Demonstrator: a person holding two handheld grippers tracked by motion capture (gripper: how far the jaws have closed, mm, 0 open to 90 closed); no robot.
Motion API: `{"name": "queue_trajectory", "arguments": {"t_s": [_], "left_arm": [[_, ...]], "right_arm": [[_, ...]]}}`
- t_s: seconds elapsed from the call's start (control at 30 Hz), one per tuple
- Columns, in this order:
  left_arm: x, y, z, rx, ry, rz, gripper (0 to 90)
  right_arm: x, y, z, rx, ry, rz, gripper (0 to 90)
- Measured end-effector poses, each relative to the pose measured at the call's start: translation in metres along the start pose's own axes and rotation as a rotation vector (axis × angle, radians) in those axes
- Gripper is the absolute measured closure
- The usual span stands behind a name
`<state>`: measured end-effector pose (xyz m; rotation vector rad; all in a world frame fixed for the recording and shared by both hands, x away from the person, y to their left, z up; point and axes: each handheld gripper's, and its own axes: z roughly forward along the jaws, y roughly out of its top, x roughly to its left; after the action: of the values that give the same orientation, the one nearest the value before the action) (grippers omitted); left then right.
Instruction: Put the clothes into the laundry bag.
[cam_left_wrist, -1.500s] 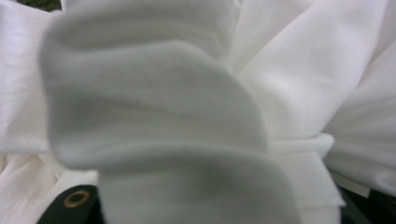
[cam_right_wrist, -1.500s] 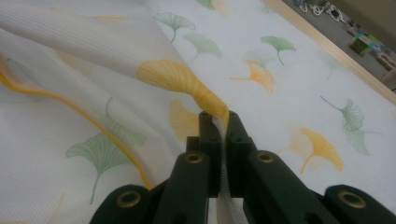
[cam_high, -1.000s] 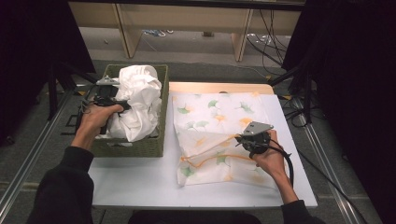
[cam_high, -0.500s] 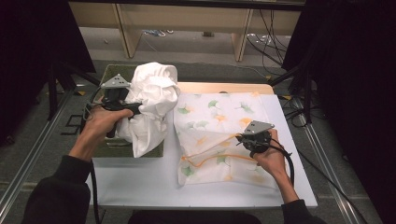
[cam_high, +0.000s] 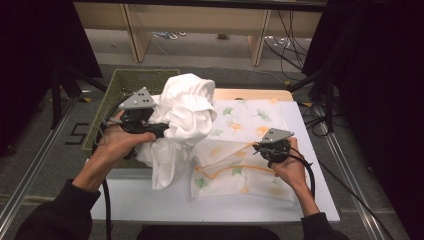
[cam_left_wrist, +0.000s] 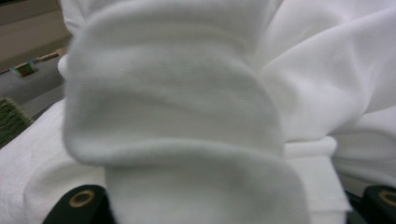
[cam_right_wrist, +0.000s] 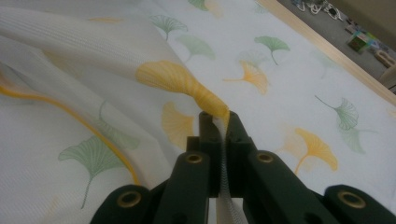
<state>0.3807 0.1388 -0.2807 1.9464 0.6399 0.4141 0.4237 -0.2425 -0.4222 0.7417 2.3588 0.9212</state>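
left tongs (cam_high: 159, 131): clenched on a thick bunch of the white garment (cam_high: 185, 117), lifted off the desk; in the left gripper view the cloth (cam_left_wrist: 187, 116) bulges up between the two black jaws and blocks most of the sight
right tongs (cam_high: 260, 148): clamped tight on a pinched fold of the printed cloth (cam_high: 240, 150); right gripper view shows the jaws (cam_right_wrist: 219, 154) nearly together with a thin ridge of fabric between them
white garment: bunched and hanging from the left tongs, above the seam between the green basket (cam_high: 117, 87) and the desk; its lower end drapes down onto the left edge of the printed cloth
printed cloth: white with green and yellow leaf print and an orange line (cam_right_wrist: 70, 116); spread flat on the desk, near part rumpled and pulled up towards the right tongs
green basket: at the desk's left, far side, partly behind the garment
desk (cam_high: 225, 205): white top, wooden strip at the far edge
left hand (cam_high: 120, 145): wraps the gripper body, grey plate on top
right hand (cam_high: 287, 167): low on the cloth, cable trailing back along the forearm
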Motion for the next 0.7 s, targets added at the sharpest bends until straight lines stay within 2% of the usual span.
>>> {"name": "queue_trajectory", "arguments": {"t_s": [0.1, 0.13, 0.23, 0.27, 0.3, 0.33, 0.5, 0.57, 0.63, 0.67, 0.7], "left_arm": [[-0.019, 0.002, 0.004, 0.007, -0.044, 0.015, 68.7], [-0.019, 0.002, 0.004, 0.007, -0.044, 0.015, 68.7], [-0.047, -0.002, 0.017, 0.036, -0.109, 0.064, 68.7], [-0.052, -0.004, 0.021, 0.036, -0.134, 0.054, 68.6], [-0.057, -0.006, 0.024, 0.04, -0.145, 0.067, 68.6], [-0.062, -0.008, 0.028, 0.048, -0.16, 0.073, 68.6], [-0.083, -0.022, 0.045, 0.083, -0.191, 0.126, 68.6], [-0.091, -0.028, 0.05, 0.078, -0.206, 0.107, 68.5], [-0.101, -0.034, 0.052, 0.082, -0.24, 0.103, 68.5], [-0.109, -0.039, 0.054, 0.092, -0.255, 0.106, 68.4], [-0.113, -0.042, 0.056, 0.106, -0.247, 0.131, 68.3]], "right_arm": [[-0.001, 0.0, 0.001, -0.004, 0.006, -0.002, 89.8], [-0.001, 0.0, 0.001, -0.004, 0.006, -0.002, 89.8], [-0.002, 0.0, 0.001, -0.004, 0.01, -0.007, 89.8], [-0.002, 0.0, 0.001, -0.007, 0.007, -0.007, 89.9], [-0.002, 0.0, 0.001, -0.007, 0.002, 0.008, 89.9], [-0.003, 0.001, 0.0, -0.006, 0.007, -0.002, 89.8], [-0.003, 0.0, -0.001, -0.012, 0.005, 0.01, 89.8], [-0.005, 0.0, -0.001, -0.011, 0.013, -0.008, 89.9], [-0.005, 0.001, -0.001, -0.025, 0.003, 0.006, 89.9], [-0.005, 0.001, -0.003, -0.021, 0.001, 0.014, 89.9], [-0.006, 0.001, -0.003, -0.024, 0.003, 0.006, 89.9]]}}
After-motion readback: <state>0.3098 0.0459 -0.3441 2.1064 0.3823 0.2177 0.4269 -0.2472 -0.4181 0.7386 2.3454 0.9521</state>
